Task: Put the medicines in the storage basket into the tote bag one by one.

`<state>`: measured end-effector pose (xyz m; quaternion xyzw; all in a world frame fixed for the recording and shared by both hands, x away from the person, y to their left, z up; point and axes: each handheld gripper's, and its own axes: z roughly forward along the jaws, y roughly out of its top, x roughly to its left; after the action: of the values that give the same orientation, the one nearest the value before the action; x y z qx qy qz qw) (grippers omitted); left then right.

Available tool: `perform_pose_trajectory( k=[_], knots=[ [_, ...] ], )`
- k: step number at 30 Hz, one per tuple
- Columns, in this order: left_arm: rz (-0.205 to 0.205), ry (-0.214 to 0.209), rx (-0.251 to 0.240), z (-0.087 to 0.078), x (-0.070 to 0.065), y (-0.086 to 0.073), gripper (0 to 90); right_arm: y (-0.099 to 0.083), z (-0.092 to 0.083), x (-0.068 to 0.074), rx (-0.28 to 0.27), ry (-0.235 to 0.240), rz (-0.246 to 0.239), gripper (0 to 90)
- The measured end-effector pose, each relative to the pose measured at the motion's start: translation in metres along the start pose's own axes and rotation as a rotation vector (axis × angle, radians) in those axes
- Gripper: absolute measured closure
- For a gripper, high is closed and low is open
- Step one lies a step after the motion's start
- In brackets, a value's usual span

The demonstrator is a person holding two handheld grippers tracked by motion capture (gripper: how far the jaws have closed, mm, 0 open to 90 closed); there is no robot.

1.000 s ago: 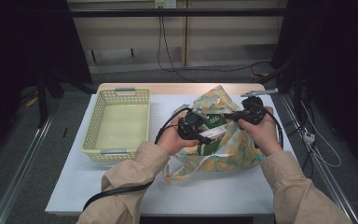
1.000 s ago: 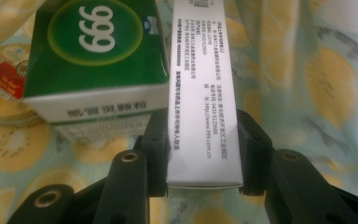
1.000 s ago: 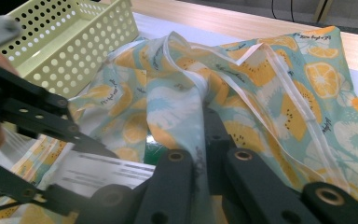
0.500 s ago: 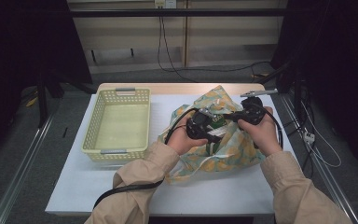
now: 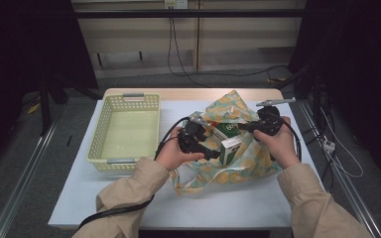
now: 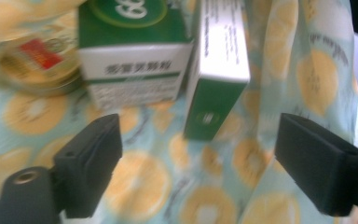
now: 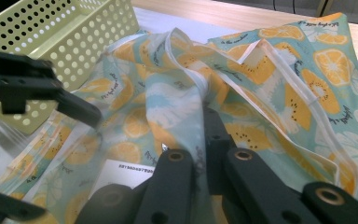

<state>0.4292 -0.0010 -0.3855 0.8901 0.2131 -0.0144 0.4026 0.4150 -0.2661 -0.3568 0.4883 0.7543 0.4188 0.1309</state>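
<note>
Bag (image 5: 238,163) of thin cloth printed with orange slices, lying open on the white table (image 5: 129,198), just right of the yellow basket (image 5: 124,129). Inside the bag's mouth, two green-and-white boxes: one lying flat (image 6: 135,60), the other standing on end (image 6: 219,70) right beside it, touching or nearly so. Left of the flat box, still within the bag, a round tin (image 6: 37,65) with a red label, blurred. Left gripper (image 6: 200,168) at the bag's near-left edge, reaching into the mouth, jaws just opened and now wide apart, nothing pressed between the pads, the upright box ahead of the gap and clear of both. Right gripper (image 7: 205,135) at the bag's far-right side, jaws together, clamped on a fold of the bag's rim and holding that edge raised. Basket well clear of both boxes, with nothing visible inside.
</note>
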Motion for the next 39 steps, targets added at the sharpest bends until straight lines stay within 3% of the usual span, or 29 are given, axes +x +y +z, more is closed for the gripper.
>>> perform_pose_trajectory(
  k=[1, 2, 4, 9, 16, 18, 19, 20, 25, 29, 30, 31, 32, 38, 39],
  knots=[
    [0.006, 0.005, 0.005, -0.004, 0.001, -0.003, 13.6, 0.000, 0.000, 0.000, 0.000, 0.000, 0.003, 90.0],
    [0.005, 0.046, 0.021, -0.008, -0.001, -0.005, 13.4, -0.001, 0.000, 0.000, 0.000, 0.000, 0.002, 90.0],
    [0.005, 0.054, 0.026, -0.012, 0.002, -0.011, 13.4, -0.002, 0.001, -0.001, 0.000, 0.002, 0.004, 90.0],
    [-0.071, 0.101, 0.019, -0.013, 0.014, -0.025, 13.6, -0.004, 0.001, 0.000, 0.006, 0.003, 0.005, 90.0],
    [-0.119, 0.153, 0.050, -0.003, 0.028, -0.033, 13.5, -0.004, 0.000, 0.001, 0.009, 0.002, 0.002, 90.0],
    [-0.096, 0.176, 0.053, -0.001, 0.027, -0.032, 13.6, -0.004, 0.000, 0.000, 0.009, 0.003, 0.003, 90.0],
    [-0.095, 0.223, 0.058, 0.002, 0.025, -0.031, 13.7, -0.004, 0.000, 0.000, 0.010, 0.004, 0.002, 90.0],
    [-0.100, 0.207, 0.055, 0.003, 0.027, -0.031, 14.1, -0.004, 0.000, 0.000, 0.011, 0.004, 0.002, 90.0],
    [-0.112, 0.228, 0.051, 0.015, 0.031, -0.035, 14.3, -0.004, -0.001, 0.000, 0.004, 0.009, -0.001, 90.0],
    [-0.111, 0.268, 0.071, 0.023, 0.034, -0.040, 15.7, -0.005, -0.001, -0.001, 0.010, 0.012, -0.001, 90.0],
    [-0.105, 0.310, 0.084, 0.025, 0.033, -0.041, 15.7, -0.004, -0.001, -0.001, 0.009, 0.013, -0.002, 90.0],
    [-0.102, 0.319, 0.094, 0.027, 0.032, -0.042, 15.7, -0.004, -0.002, -0.001, 0.009, 0.013, -0.002, 90.0],
    [-0.102, 0.298, 0.093, 0.029, 0.033, -0.043, 15.8, -0.004, -0.002, -0.001, 0.009, 0.014, -0.003, 90.0],
    [-0.115, 0.303, 0.098, 0.034, 0.034, -0.046, 27.3, -0.005, -0.003, -0.002, 0.011, 0.029, 0.001, 90.0],
    [-0.118, 0.327, 0.106, 0.036, 0.033, -0.046, 31.8, -0.005, -0.003, -0.002, 0.010, 0.032, 0.000, 90.0]
  ],
)
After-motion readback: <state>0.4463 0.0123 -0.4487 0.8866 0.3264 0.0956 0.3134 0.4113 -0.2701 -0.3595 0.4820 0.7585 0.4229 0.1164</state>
